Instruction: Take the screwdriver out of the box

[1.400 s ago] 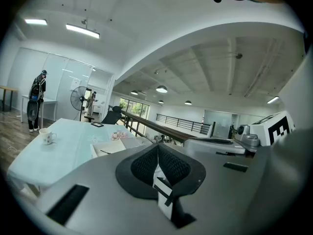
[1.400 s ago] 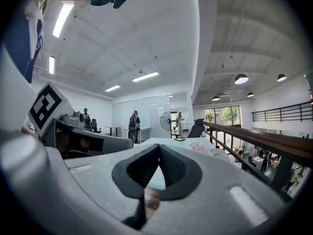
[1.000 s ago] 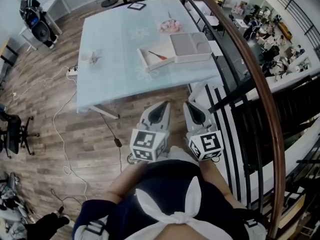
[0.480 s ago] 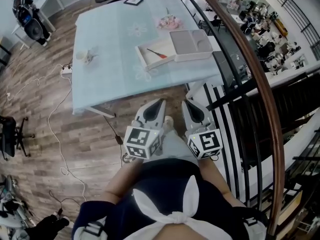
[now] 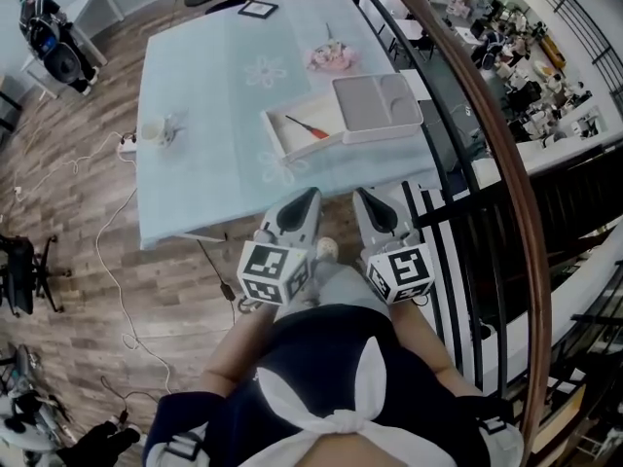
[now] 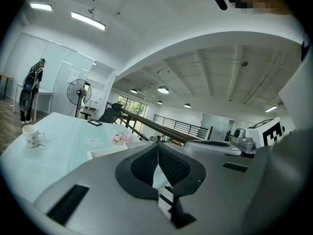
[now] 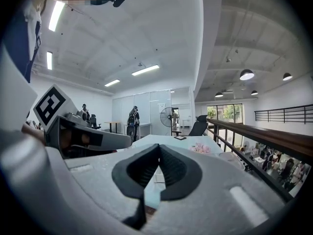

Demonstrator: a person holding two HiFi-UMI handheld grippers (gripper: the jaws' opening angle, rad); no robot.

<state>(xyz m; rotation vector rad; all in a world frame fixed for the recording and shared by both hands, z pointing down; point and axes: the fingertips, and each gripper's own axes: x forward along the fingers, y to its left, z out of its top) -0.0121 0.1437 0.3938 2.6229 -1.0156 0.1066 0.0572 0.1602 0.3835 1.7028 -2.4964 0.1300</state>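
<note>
A red-handled screwdriver point(image 5: 308, 128) lies inside an open white box point(image 5: 288, 143) near the front edge of the pale blue table point(image 5: 214, 95). The box's grey lid point(image 5: 378, 108) lies right of it. My left gripper point(image 5: 311, 196) and right gripper point(image 5: 361, 197) are held side by side at waist height, short of the table edge, both pointing at it. Both are shut and hold nothing. In the left gripper view the pads point(image 6: 146, 163) meet at the tip, with the box point(image 6: 108, 152) low ahead. The right gripper's pads point(image 7: 172, 168) also touch.
A white cup point(image 5: 151, 129) stands at the table's left, pink flowers point(image 5: 331, 56) and a small framed picture point(image 5: 261, 9) farther back. A brown railing point(image 5: 492, 144) with black bars runs close along my right. Cables point(image 5: 112, 261) trail on the wood floor to the left.
The table and box have come closer to me. Both grippers have moved forward together toward the table edge, still shut.
</note>
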